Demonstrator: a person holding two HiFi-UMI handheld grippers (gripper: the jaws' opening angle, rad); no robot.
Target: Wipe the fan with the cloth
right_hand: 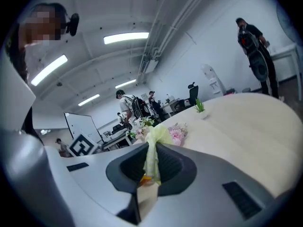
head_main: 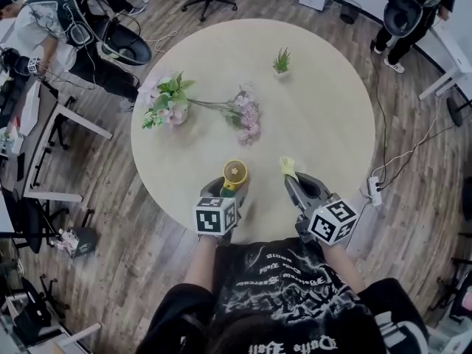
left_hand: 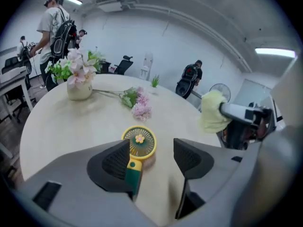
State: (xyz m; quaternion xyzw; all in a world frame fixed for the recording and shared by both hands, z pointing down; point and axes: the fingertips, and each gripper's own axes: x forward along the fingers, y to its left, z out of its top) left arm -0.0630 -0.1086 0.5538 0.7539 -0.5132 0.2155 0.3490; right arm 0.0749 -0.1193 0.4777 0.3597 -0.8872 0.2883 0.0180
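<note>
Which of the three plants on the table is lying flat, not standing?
The pink sprig nearest the fan, its stem flat on the table. The bouquet stands in a vase; the small green plant is potted upright.

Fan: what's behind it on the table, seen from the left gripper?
Behind the fan lies a pink flower sprig, with a flower vase farther left. One finger of the left gripper covers the fan's lower handle.
</note>
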